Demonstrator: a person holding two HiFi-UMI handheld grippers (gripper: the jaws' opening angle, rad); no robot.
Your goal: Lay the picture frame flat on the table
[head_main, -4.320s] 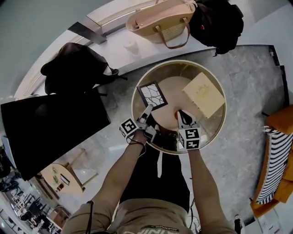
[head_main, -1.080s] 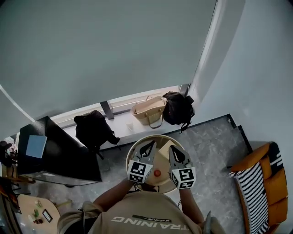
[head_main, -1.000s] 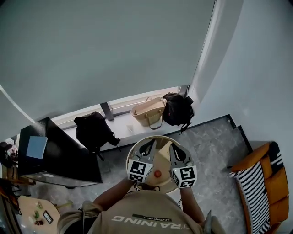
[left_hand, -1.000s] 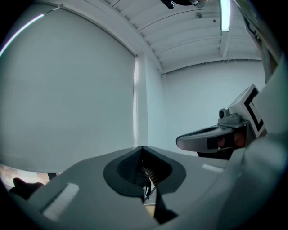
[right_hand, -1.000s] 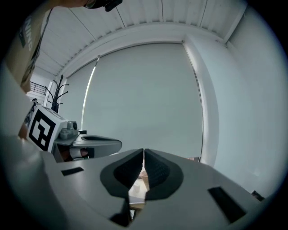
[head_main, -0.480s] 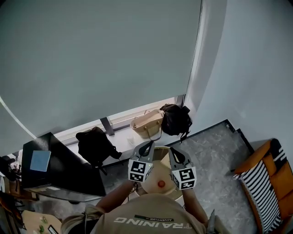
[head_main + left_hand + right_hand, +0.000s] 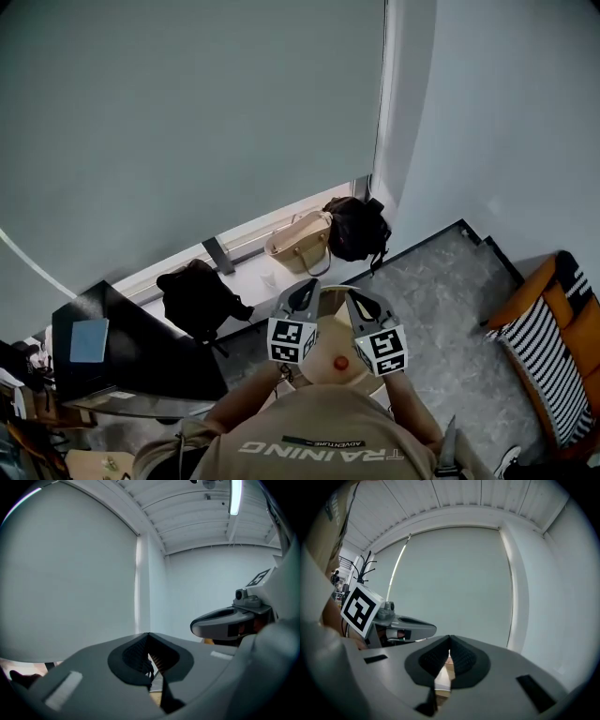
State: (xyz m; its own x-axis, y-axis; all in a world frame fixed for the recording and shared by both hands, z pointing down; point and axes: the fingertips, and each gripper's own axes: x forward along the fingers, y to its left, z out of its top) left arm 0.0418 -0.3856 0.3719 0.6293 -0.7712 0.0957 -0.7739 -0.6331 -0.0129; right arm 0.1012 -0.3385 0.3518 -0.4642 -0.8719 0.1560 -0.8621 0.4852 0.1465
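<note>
Table [image 7: 323, 354], one, tongs [image 7: 303, 287] [image 7: 360, 298], two, closed

Counter [image 7: 324, 349]: small round top, tan-pink surface with a paler rim, seen from high above, standing on grey stone floor near the window ledge. The left hand-held gripper [image 7: 302, 289] and right hand-held gripper [image 7: 359, 298] cover most of it. Picture frame: cannot be made out in any view, so its pose and position are unreadable.
</note>
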